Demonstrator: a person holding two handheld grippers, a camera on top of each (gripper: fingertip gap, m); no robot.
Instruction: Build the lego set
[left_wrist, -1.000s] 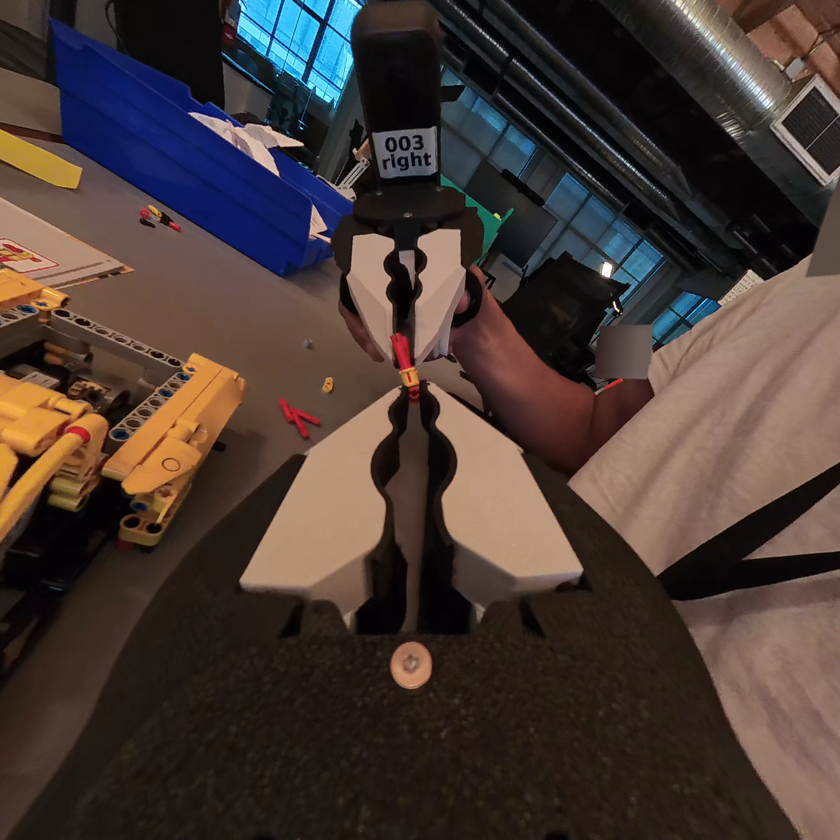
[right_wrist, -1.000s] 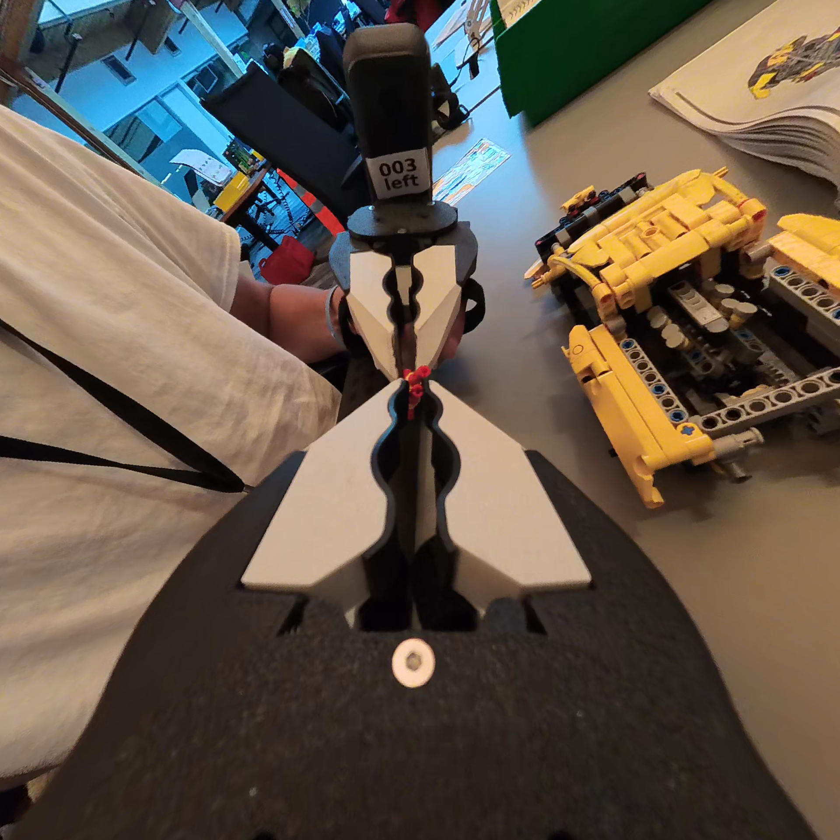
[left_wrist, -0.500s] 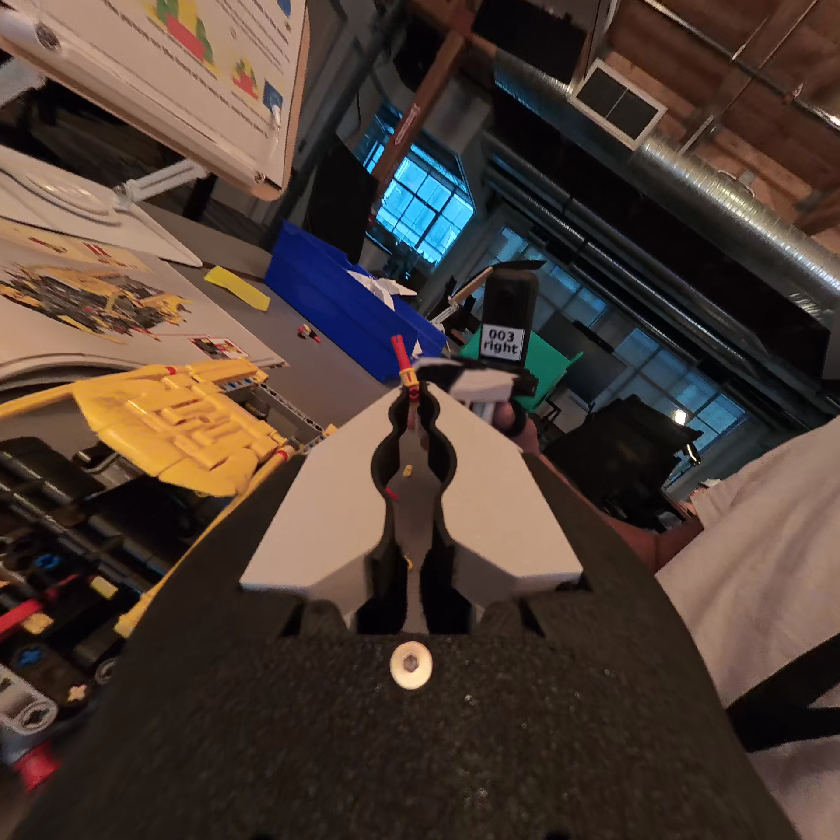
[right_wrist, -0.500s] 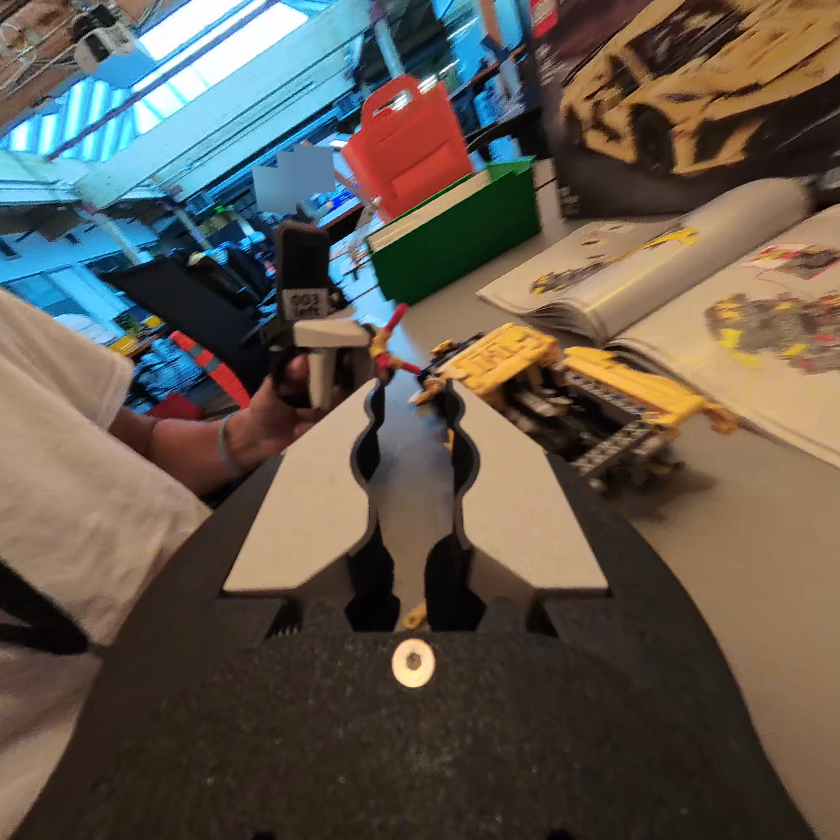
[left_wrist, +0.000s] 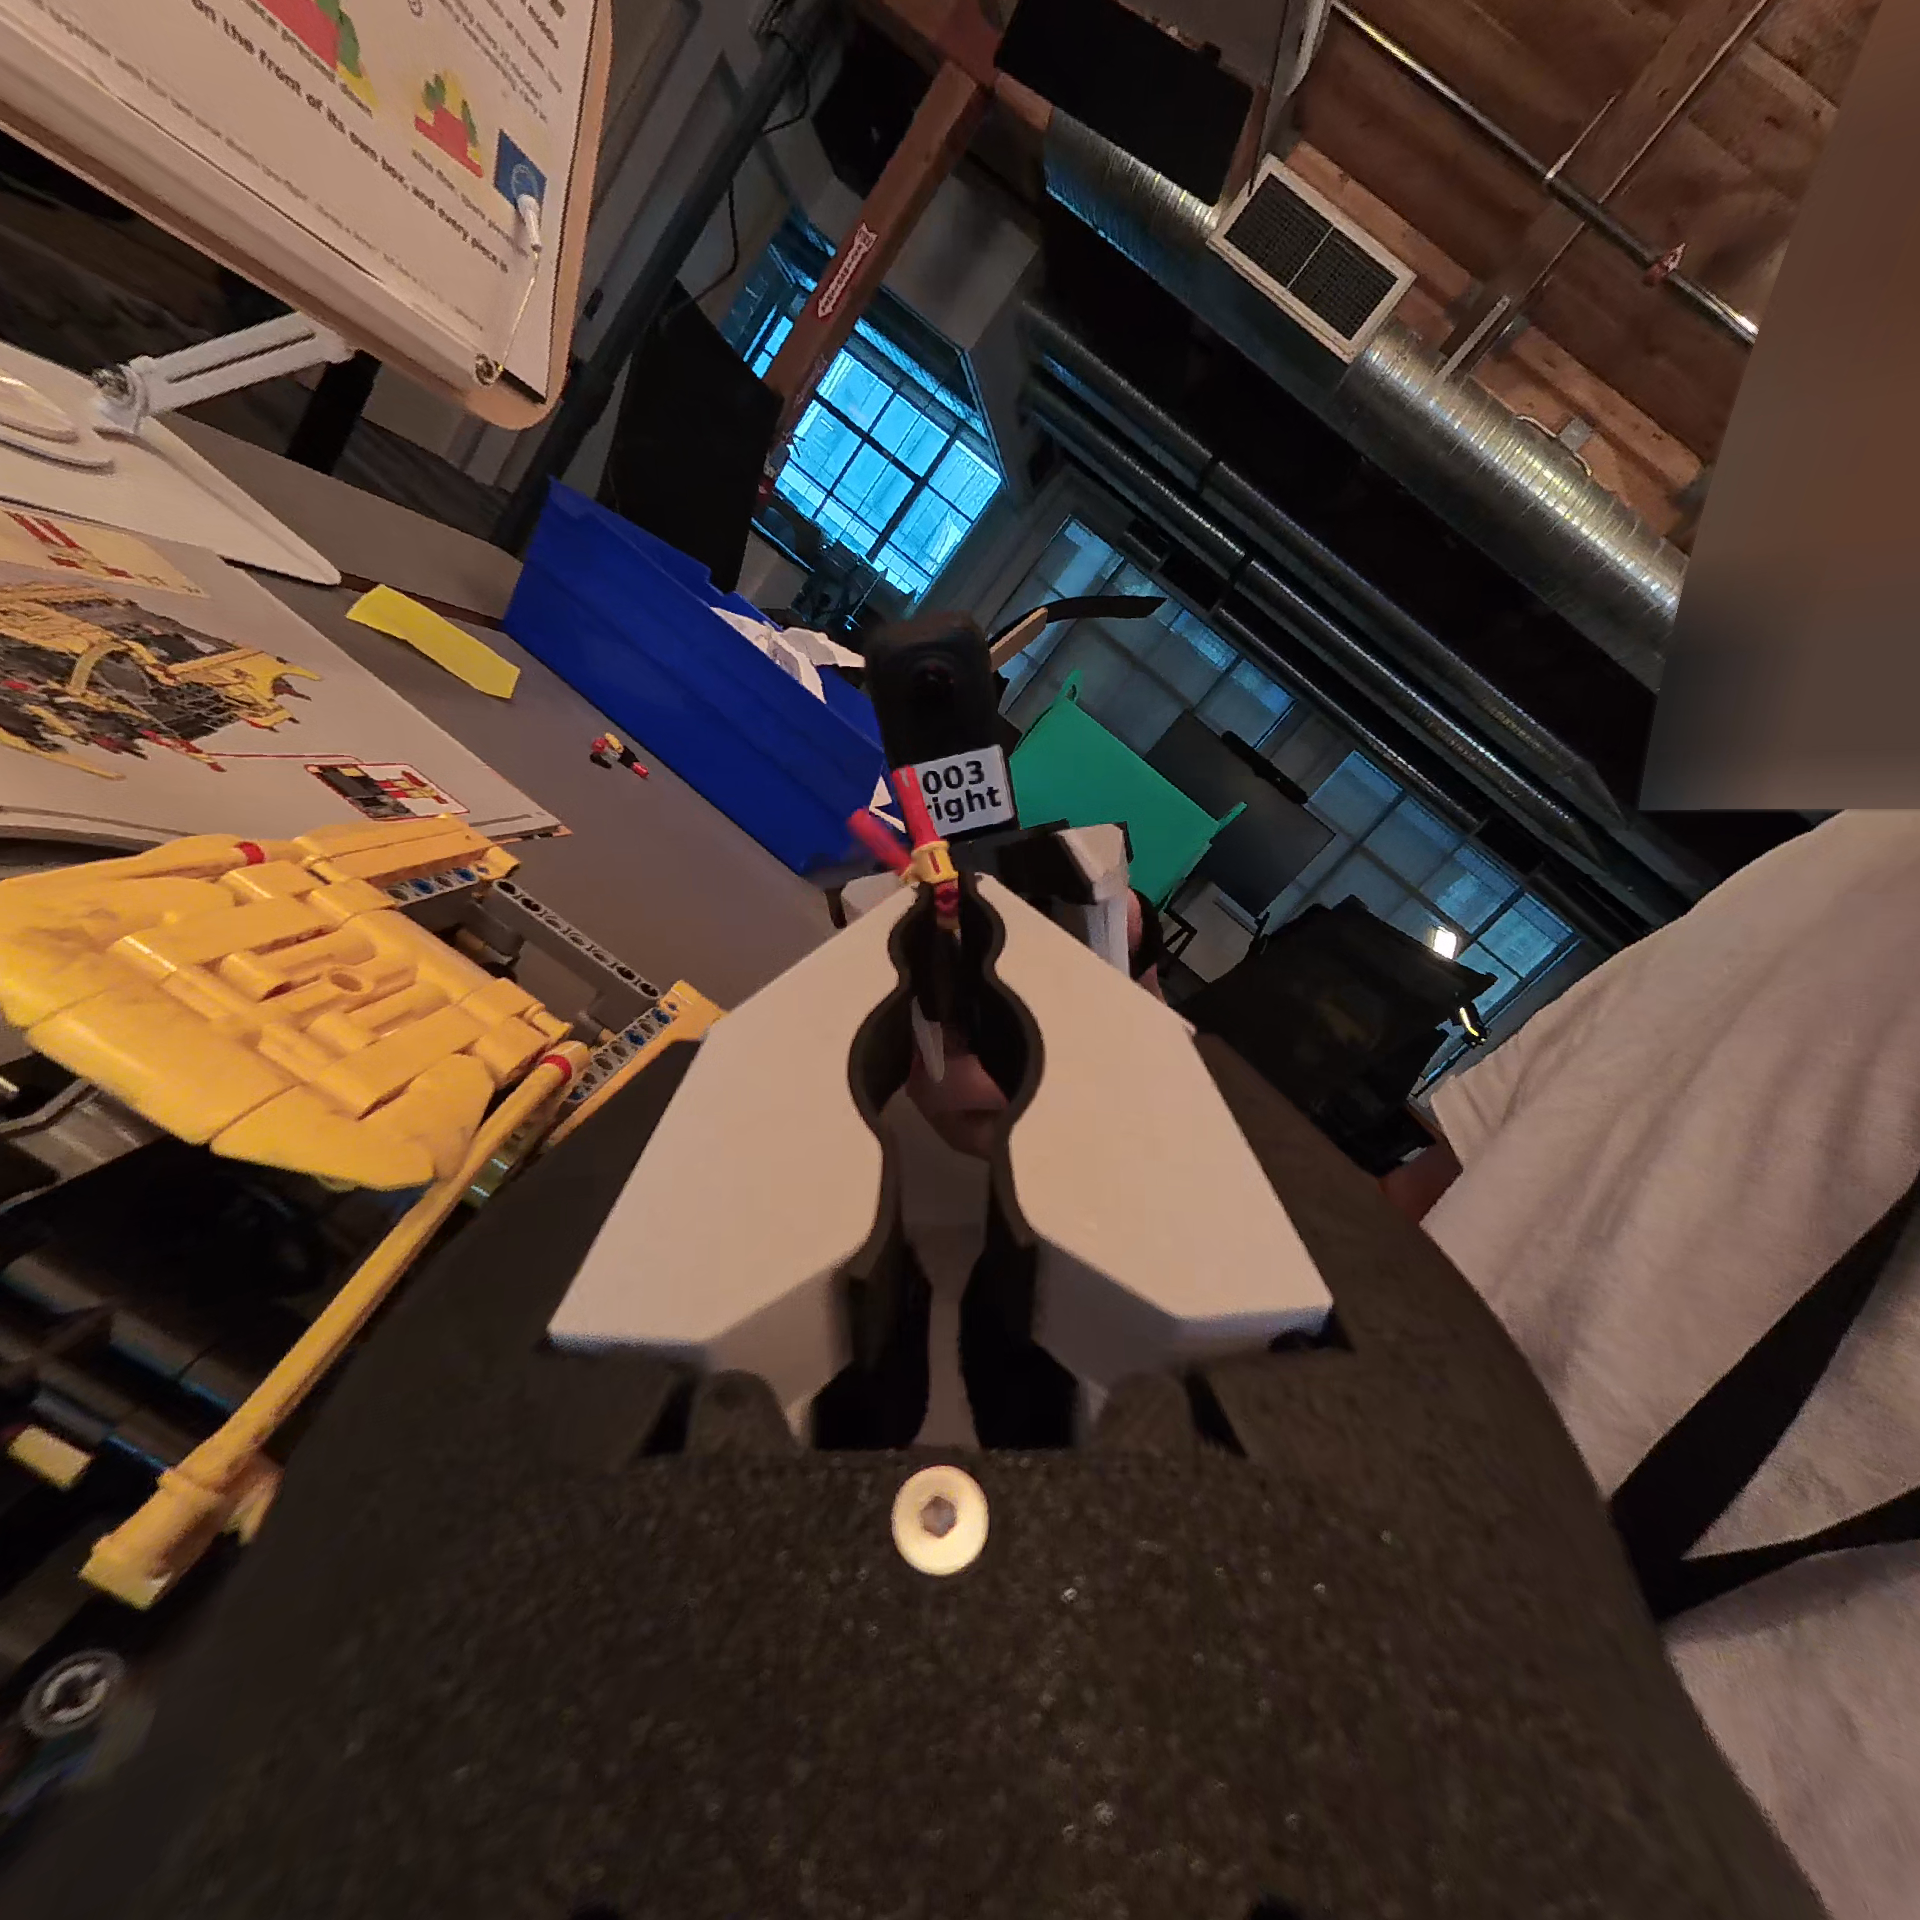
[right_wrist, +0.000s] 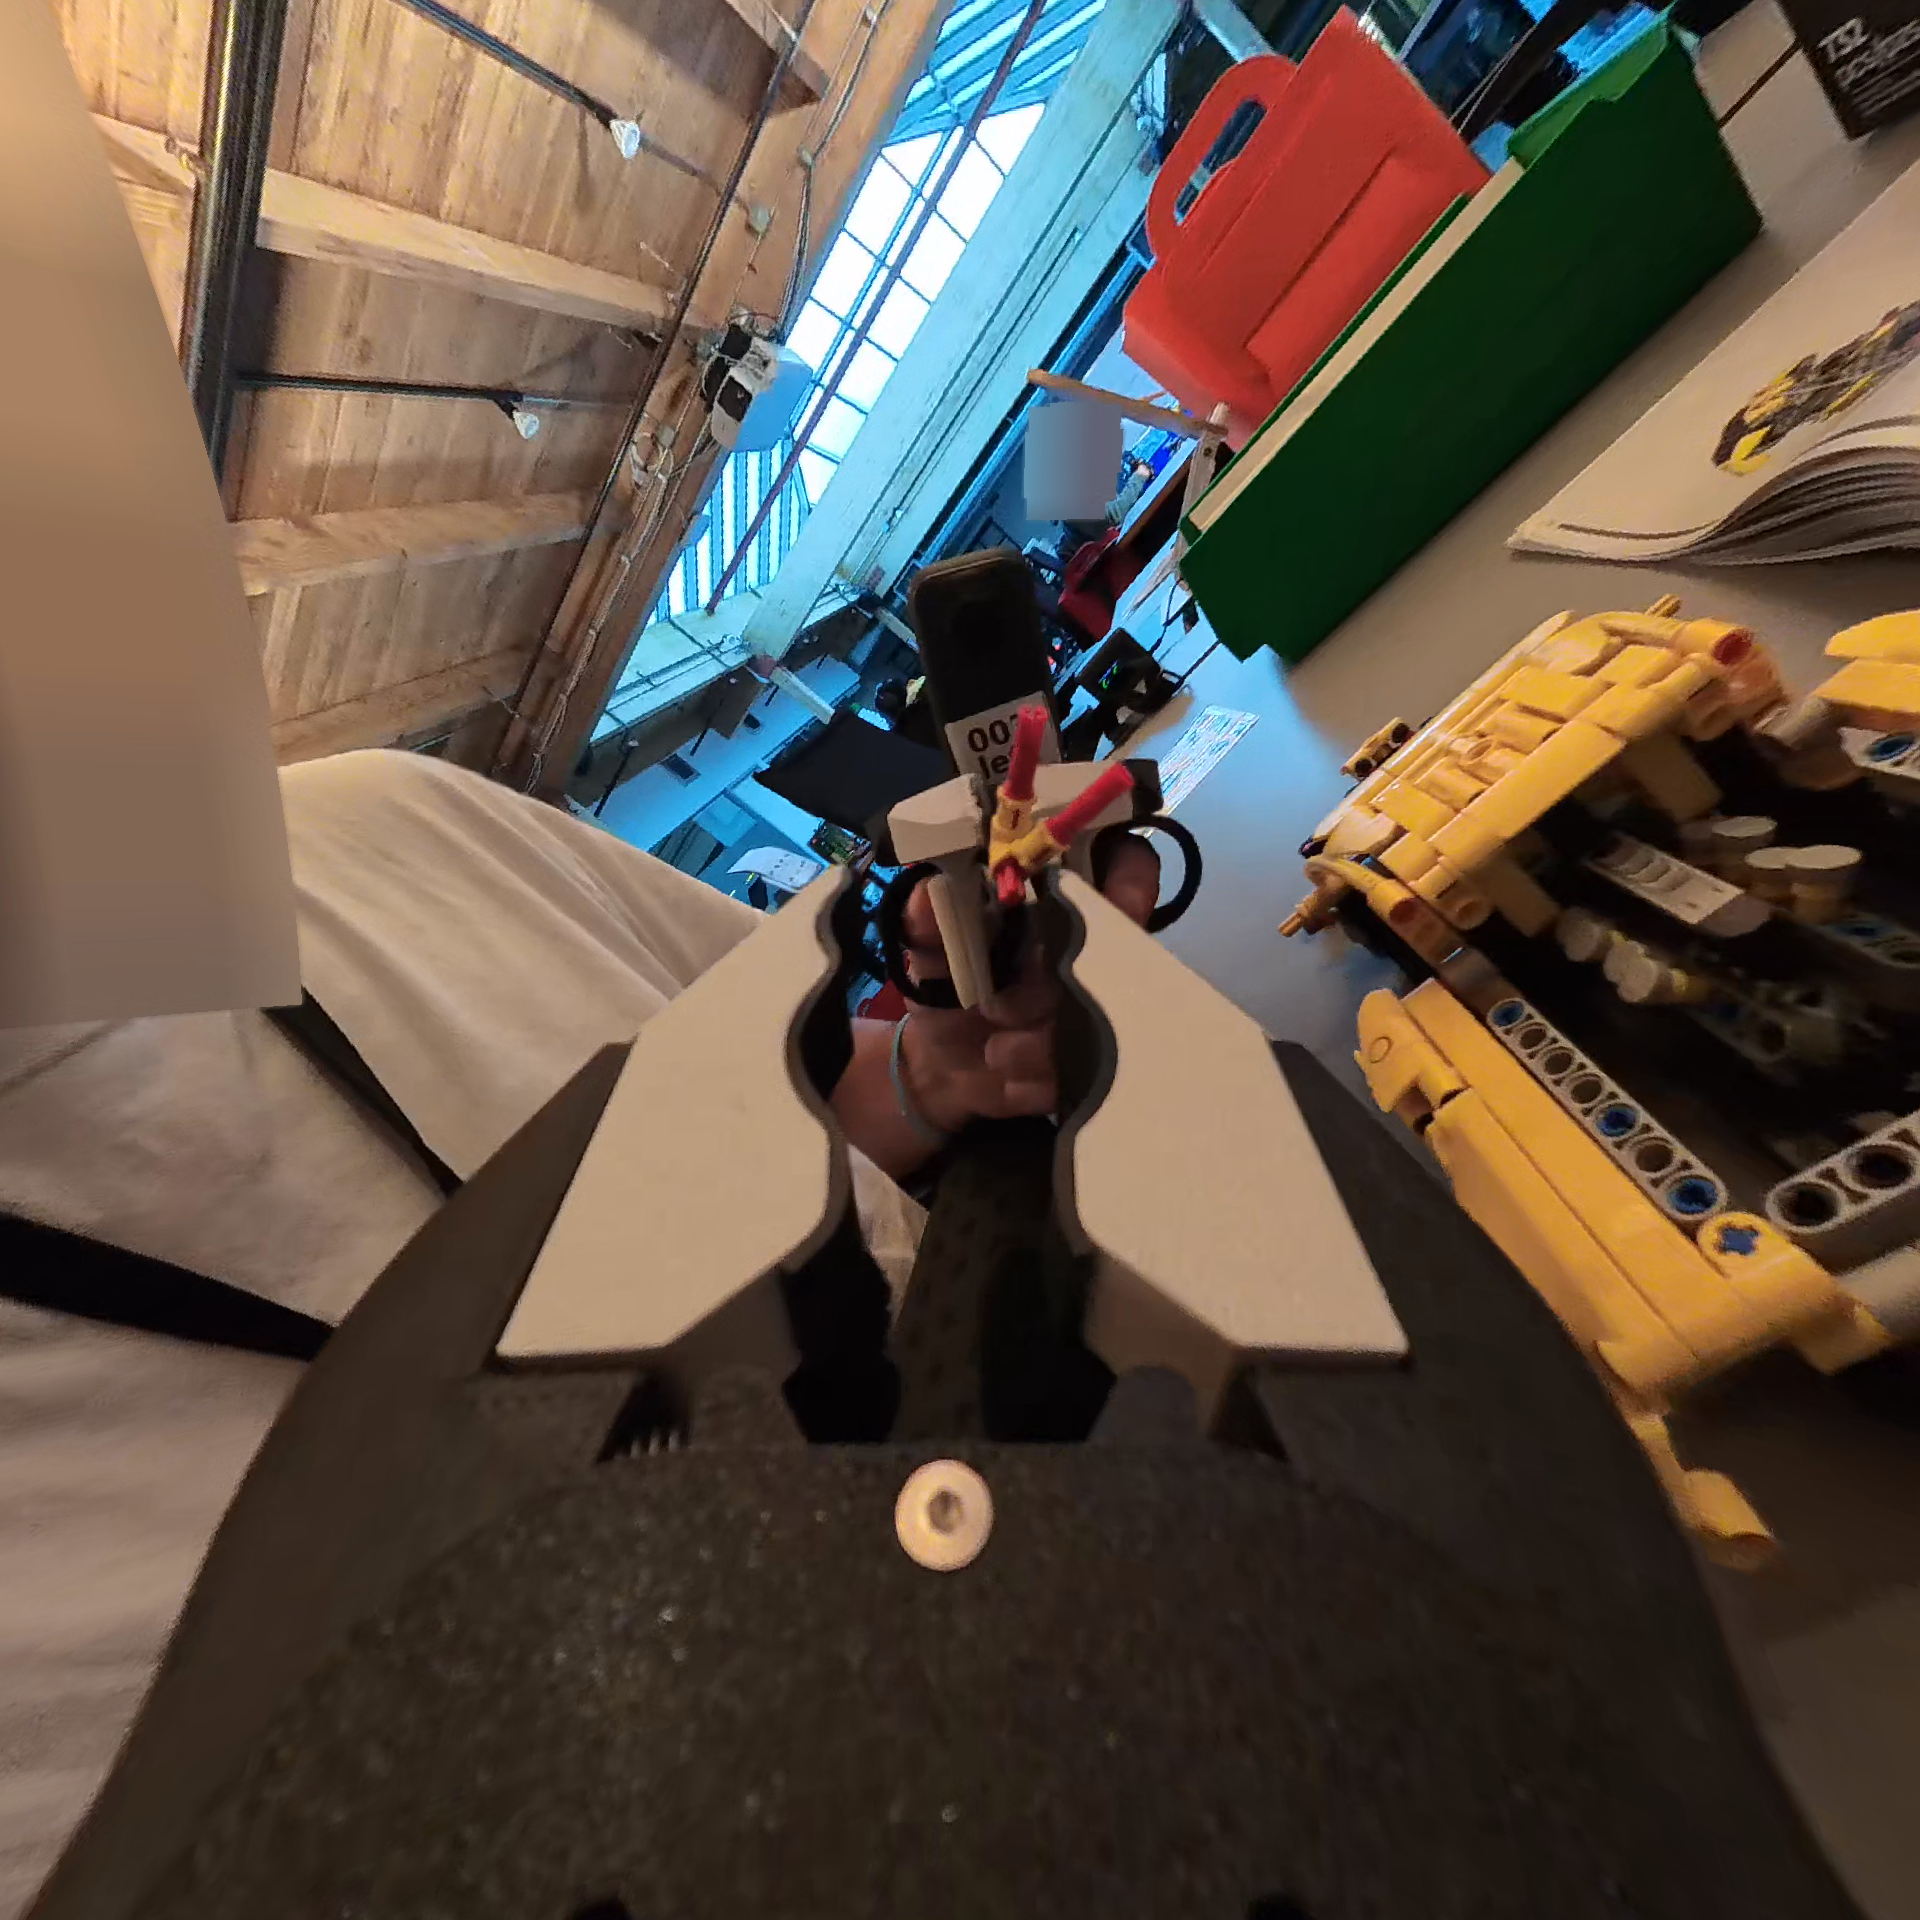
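Note:
My left gripper (left_wrist: 940, 904) is shut on a small lego piece (left_wrist: 928, 864): a yellow connector with two red axles splayed out of it. It holds the piece in the air. My right gripper (right_wrist: 956, 902) is open and empty, its jaws well apart, facing the left gripper (right_wrist: 971, 842) and the piece (right_wrist: 1023, 831) just beyond its tips. The right gripper also shows in the left wrist view (left_wrist: 1086, 873), close behind the piece. The part-built yellow lego car (left_wrist: 281, 1018) stands on the grey table to the left, and shows in the right wrist view (right_wrist: 1558, 831).
An open instruction booklet (left_wrist: 156, 707), a blue bin (left_wrist: 675, 665), a yellow paper strip (left_wrist: 431, 639) and small loose pieces (left_wrist: 618, 753) lie behind the car. A green bin (right_wrist: 1455, 395), a red bag (right_wrist: 1278, 208) and another booklet (right_wrist: 1766, 488) sit farther off. A person's white shirt (right_wrist: 468, 935) is close by. The tips of both grippers are at nearly the same place.
A second ago both grippers were shut tip to tip on the piece. The right gripper has let go and opened. Both have tilted upward, and the left keeps the piece.

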